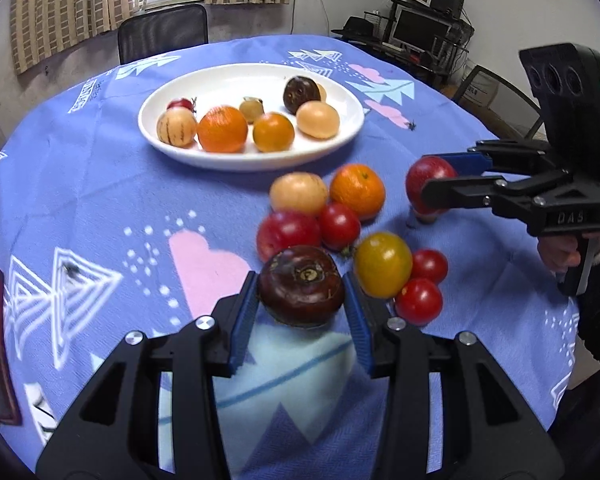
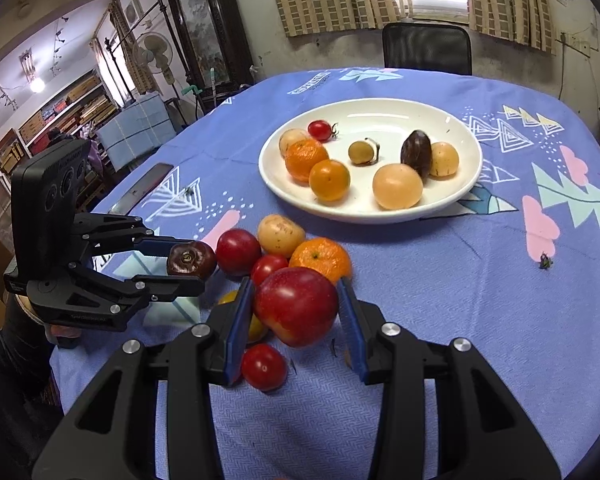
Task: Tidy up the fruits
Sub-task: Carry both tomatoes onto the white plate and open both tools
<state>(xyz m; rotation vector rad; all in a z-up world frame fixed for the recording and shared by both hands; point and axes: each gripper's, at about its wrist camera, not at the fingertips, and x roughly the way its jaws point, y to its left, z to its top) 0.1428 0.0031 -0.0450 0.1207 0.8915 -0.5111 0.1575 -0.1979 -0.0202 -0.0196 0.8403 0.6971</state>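
From my left wrist camera, my left gripper (image 1: 301,300) has its fingers closed in on a dark brown fruit (image 1: 301,285), pads against both sides, the fruit looking just clear of the blue tablecloth (image 1: 100,200). Close around it lie a red apple (image 1: 288,234), a yellow tomato (image 1: 383,264) and small red tomatoes (image 1: 419,301). My worry here is that the glossy, rounded skin slips between the pads if I swing too fast, or that the right finger nudges the yellow tomato and sets the pile rolling toward the table edge. The gripper points forward, level, toward the white plate (image 1: 256,160), where several fruits already sit.

From my right wrist camera, my right gripper (image 2: 296,312) holds a big red apple (image 2: 296,306), lifted off the cloth, fingers about half spread with the left pad pressed on; I can't tell if the right pad fully touches. A loose hold like that could drop it onto the tomato (image 2: 264,366) below. It aims ahead and slightly down, the plate (image 2: 370,212) beyond an orange (image 2: 321,260). The other gripper (image 2: 184,266) comes in from the left, a hand (image 2: 62,330) under its handle; both heading for the plate together risks a clash
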